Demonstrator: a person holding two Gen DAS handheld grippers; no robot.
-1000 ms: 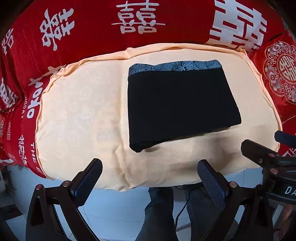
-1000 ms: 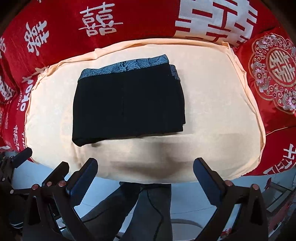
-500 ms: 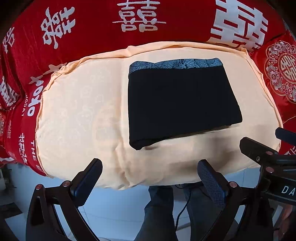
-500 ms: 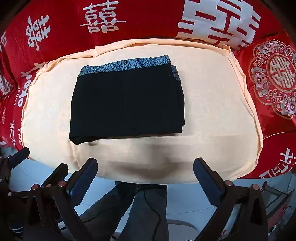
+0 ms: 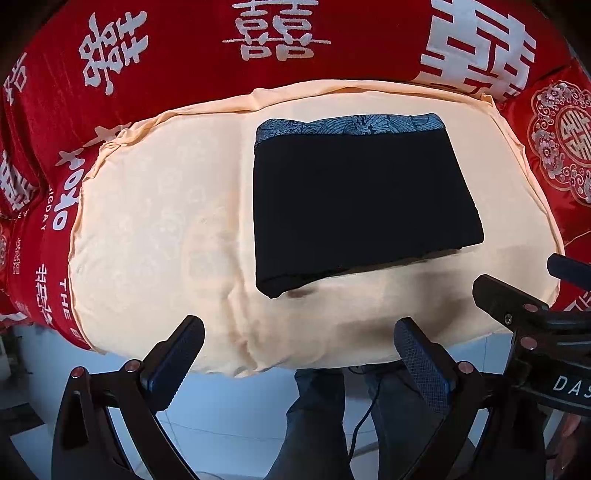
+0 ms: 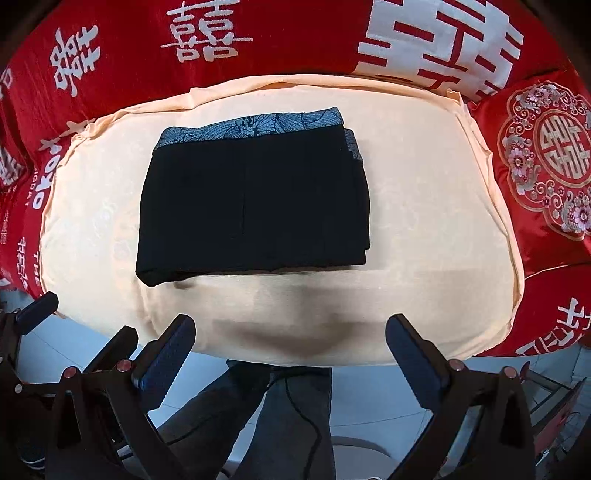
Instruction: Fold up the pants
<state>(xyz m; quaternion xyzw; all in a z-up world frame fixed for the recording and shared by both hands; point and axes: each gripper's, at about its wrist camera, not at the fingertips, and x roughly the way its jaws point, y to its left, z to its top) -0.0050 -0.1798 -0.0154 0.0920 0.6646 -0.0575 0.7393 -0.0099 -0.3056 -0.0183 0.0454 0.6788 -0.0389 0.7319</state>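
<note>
The black pants (image 5: 362,206) lie folded into a flat rectangle on the peach cushion (image 5: 155,236), with a blue patterned waistband along the far edge. They also show in the right wrist view (image 6: 255,206). My left gripper (image 5: 299,343) is open and empty, held back over the cushion's near edge, apart from the pants. My right gripper (image 6: 290,343) is open and empty, also back from the pants near the cushion's (image 6: 436,229) front edge. The right gripper's fingers show at the right of the left wrist view (image 5: 517,306).
A red cover with white characters (image 5: 280,33) surrounds the cushion. A red embroidered pillow (image 6: 550,162) lies at the right. Below the cushion's front edge are the person's legs (image 6: 258,417), a cable and a pale floor.
Both grippers have drifted back slightly from the cushion; the pants have not moved and both grippers stay open.
</note>
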